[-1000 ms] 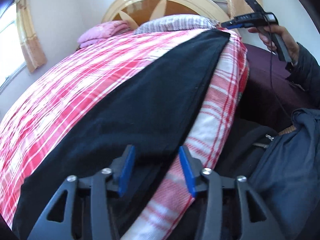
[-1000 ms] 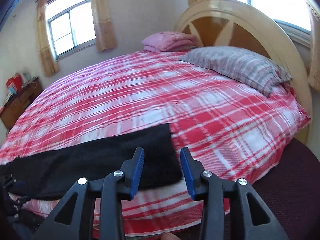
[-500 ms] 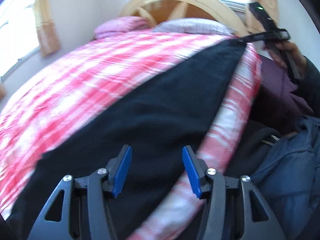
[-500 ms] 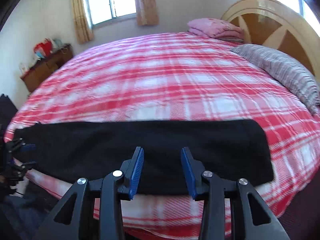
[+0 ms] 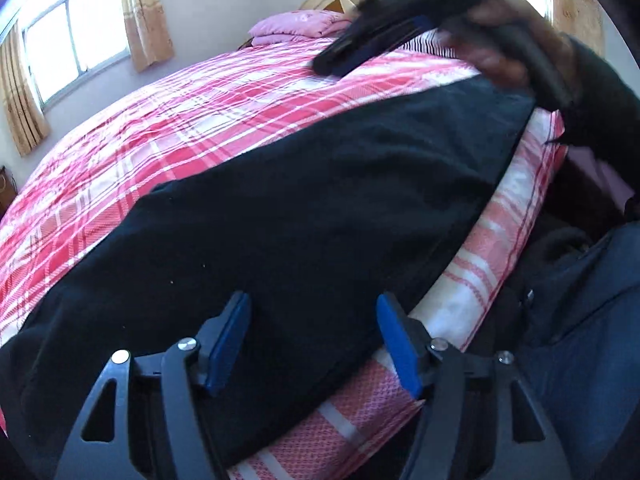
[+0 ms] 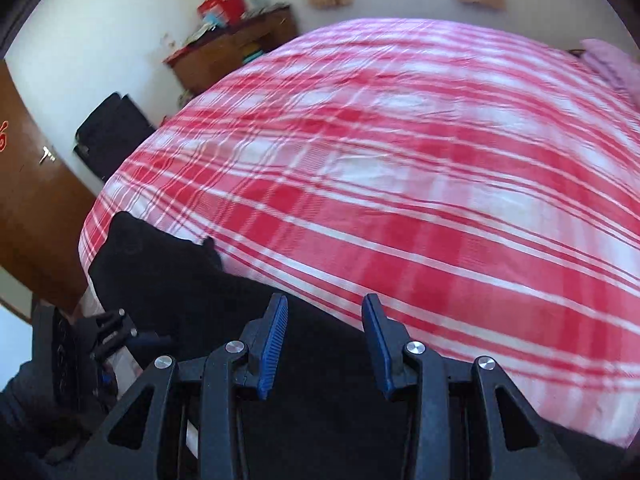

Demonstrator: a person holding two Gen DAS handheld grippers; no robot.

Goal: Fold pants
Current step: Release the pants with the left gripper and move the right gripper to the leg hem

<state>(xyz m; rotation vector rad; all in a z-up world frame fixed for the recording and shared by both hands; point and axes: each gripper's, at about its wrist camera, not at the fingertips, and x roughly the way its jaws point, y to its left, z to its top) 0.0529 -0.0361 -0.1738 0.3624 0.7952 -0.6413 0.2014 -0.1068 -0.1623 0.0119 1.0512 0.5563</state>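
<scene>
The left tool (image 5: 312, 340) hovers over the near end of the black pants (image 5: 300, 208), its jaws opening and gripping nothing. The pants lie in a long strip along the near edge of the bed (image 5: 160, 128). They look soft and limp; pinch a hem or edge. Farther along the pants, the right tool (image 6: 324, 340) stands half-wide, empty.

You see the bed (image 5: 224, 104) in red plaid; black pants (image 5: 304, 208) lie along its near edge, pink folded bedding (image 5: 298, 26) far.
</scene>
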